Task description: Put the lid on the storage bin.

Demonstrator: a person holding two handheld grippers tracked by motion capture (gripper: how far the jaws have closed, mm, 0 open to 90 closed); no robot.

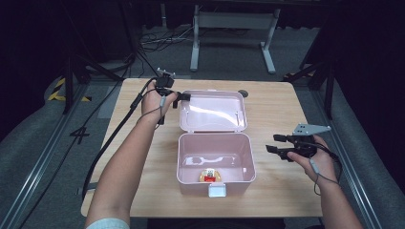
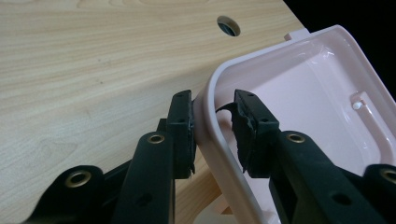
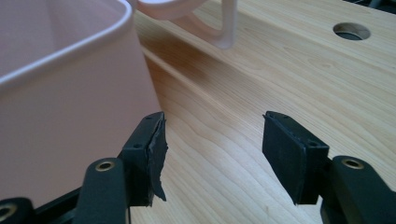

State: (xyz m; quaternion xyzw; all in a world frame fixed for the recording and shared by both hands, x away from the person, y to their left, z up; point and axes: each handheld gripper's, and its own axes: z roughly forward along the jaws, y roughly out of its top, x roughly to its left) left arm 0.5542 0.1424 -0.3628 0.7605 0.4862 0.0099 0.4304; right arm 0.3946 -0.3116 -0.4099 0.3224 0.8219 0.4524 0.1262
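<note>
Room: dark all round, with cables on the grey floor point(image 1: 229, 52) and a white frame stand point(image 1: 234, 28) beyond the far edge.
Surface: pale wooden tabletop point(image 1: 277, 114), with 1 round cable hole point(image 1: 243, 93) near its far edge.
Box: my pink plastic box point(image 1: 215, 164) sits mid-tabletop, its latch point(image 1: 219, 191) facing me; 1 small red and yellow object point(image 1: 209, 175) lies inside near the front wall, too small to name.
Lid: the hinged lid point(image 1: 213, 110) is thrown back beyond the box, inner face up, its long axis running left to right across the tabletop.
Left tongs: my left tongs point(image 2: 214, 125) straddle the lid's rim at its far left corner, 1 jaw outside against the wall, 1 jaw inside; the inner pad looks just shy of the plastic, so I judge them closing on the rim, not yet clamped hard.
Right tongs: my right tongs point(image 3: 212, 147) stand apart and hold nothing, low over the tabletop just beside the box's right wall.
Key relation: the lid lies directly between my left jaws and the hinge lies toward me from that corner, so any closing swing would carry the corner up and back toward me.
Nearer hand: my left, already on the lid; my right is free to steady the box.
</note>
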